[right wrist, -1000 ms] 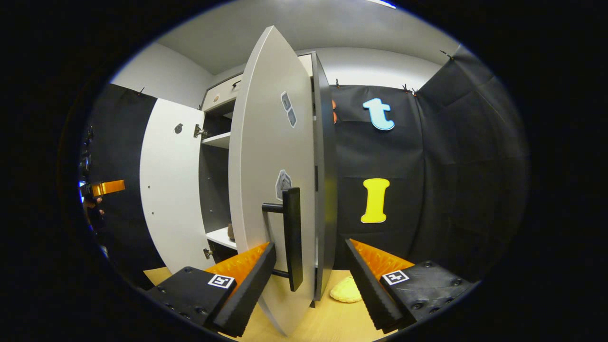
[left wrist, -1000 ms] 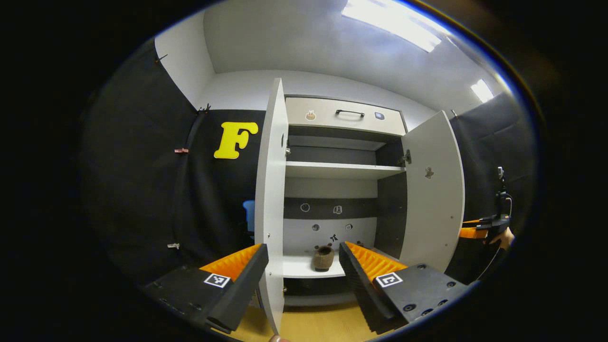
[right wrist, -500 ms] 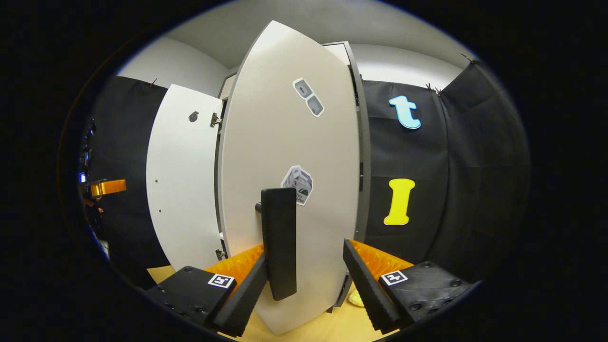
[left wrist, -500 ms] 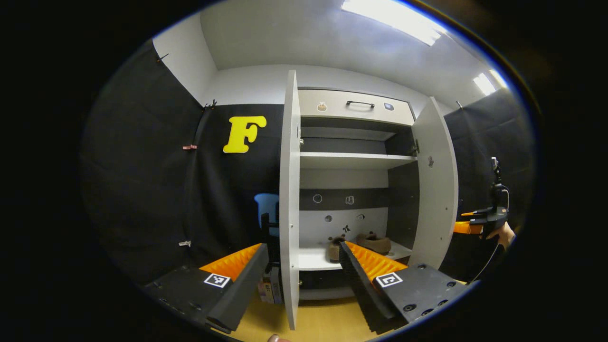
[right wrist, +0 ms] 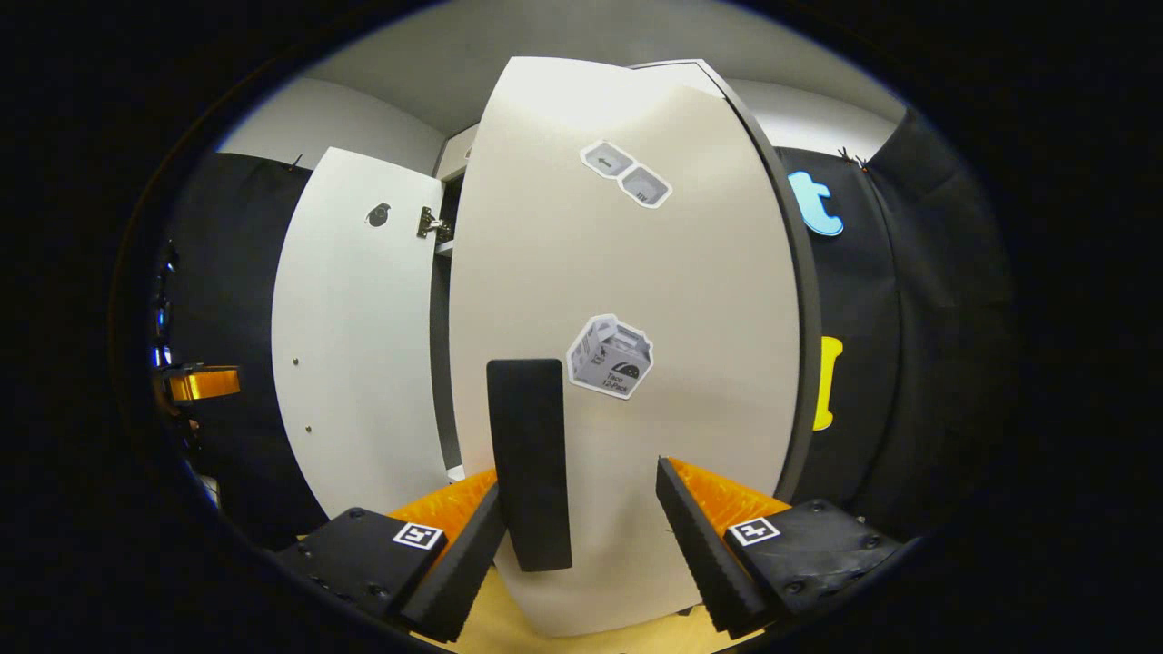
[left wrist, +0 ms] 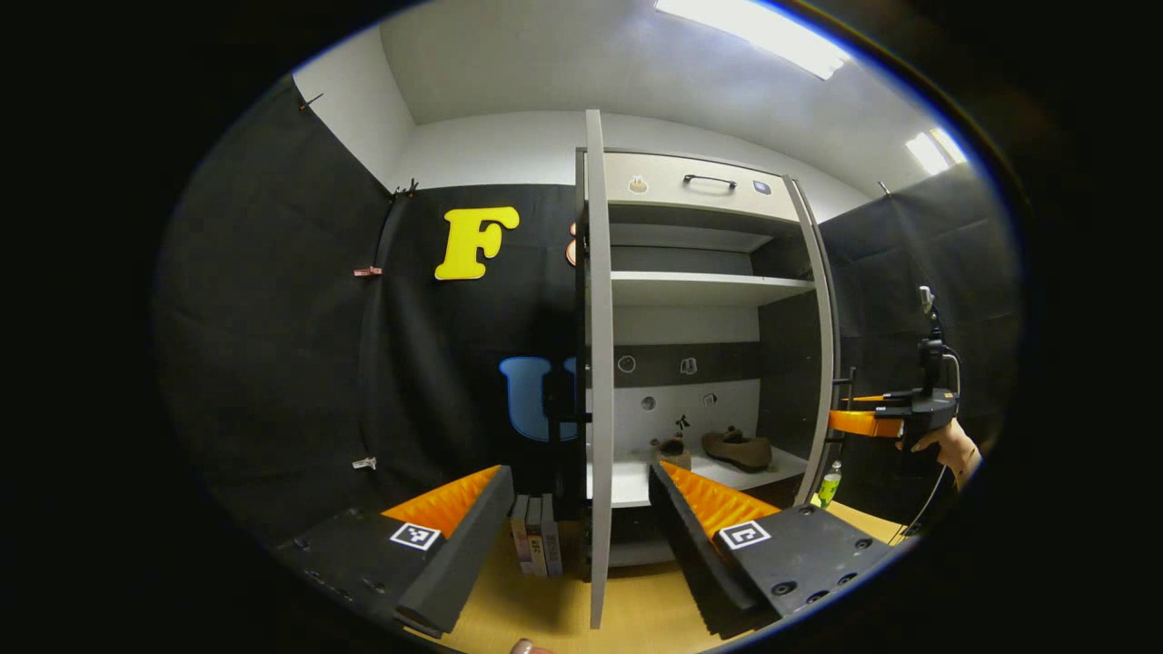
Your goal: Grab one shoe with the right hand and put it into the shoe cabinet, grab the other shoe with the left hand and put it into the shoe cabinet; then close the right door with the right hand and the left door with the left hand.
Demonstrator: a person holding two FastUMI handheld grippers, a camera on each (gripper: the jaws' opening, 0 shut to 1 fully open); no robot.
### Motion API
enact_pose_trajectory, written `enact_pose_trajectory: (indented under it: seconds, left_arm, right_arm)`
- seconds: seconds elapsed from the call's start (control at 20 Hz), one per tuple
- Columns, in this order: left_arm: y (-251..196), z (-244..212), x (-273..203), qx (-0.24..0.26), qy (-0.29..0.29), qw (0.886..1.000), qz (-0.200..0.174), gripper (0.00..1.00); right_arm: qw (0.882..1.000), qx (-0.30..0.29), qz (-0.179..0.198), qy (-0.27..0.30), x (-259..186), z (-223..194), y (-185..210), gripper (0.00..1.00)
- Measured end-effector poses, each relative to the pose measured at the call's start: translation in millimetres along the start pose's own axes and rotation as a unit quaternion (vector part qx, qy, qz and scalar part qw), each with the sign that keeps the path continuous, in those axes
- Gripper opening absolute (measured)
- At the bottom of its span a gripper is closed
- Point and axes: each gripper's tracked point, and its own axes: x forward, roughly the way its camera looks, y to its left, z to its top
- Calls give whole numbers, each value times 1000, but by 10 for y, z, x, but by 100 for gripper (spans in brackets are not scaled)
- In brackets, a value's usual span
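Note:
In the left gripper view the shoe cabinet (left wrist: 700,186) shows its left door (left wrist: 596,363) edge-on and its right door (left wrist: 823,363) swung far inward. Two brown shoes, one (left wrist: 738,450) lying sideways and one (left wrist: 672,447) end-on, sit on the lower shelf. My left gripper (left wrist: 581,536) is open, its fingers either side of the left door's edge and short of it. In the right gripper view my right gripper (right wrist: 581,536) is open against the right door's front (right wrist: 654,272), with the black handle (right wrist: 530,463) beside its left finger. The left door's inner face (right wrist: 354,345) stands open.
A few books (left wrist: 536,536) stand on the wooden floor left of the cabinet. A small green bottle (left wrist: 827,486) stands by the cabinet's right foot. A hand (left wrist: 945,445) holds the right gripper (left wrist: 863,422) there. The left gripper (right wrist: 204,381) shows far left in the right gripper view.
The right door has swung far toward shut with my right gripper following its handle. The left gripper view has shifted, so the left door is now edge-on and both shoes show.

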Motion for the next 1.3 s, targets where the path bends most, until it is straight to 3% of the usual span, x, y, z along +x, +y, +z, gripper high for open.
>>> enact_pose_trajectory:
  seconds: [0.45, 0.9, 1.1, 1.3]
  left_arm:
    - [443, -451, 401, -6, 35, 999, -20, 95]
    - [438, -644, 698, -21, 46, 995, -81, 95]
    - [392, -630, 807, -10, 43, 993, -110, 94]
    - [269, -635, 862, -23, 44, 988, -149, 92]
  right_arm:
    - [1000, 10, -15, -6, 364, -23, 88, 98]
    - [996, -20, -89, -10, 674, -37, 57, 98]
    - [993, -30, -113, -28, 524, 85, 90, 98]
    - [990, -46, -127, -38, 54, 240, 100, 98]
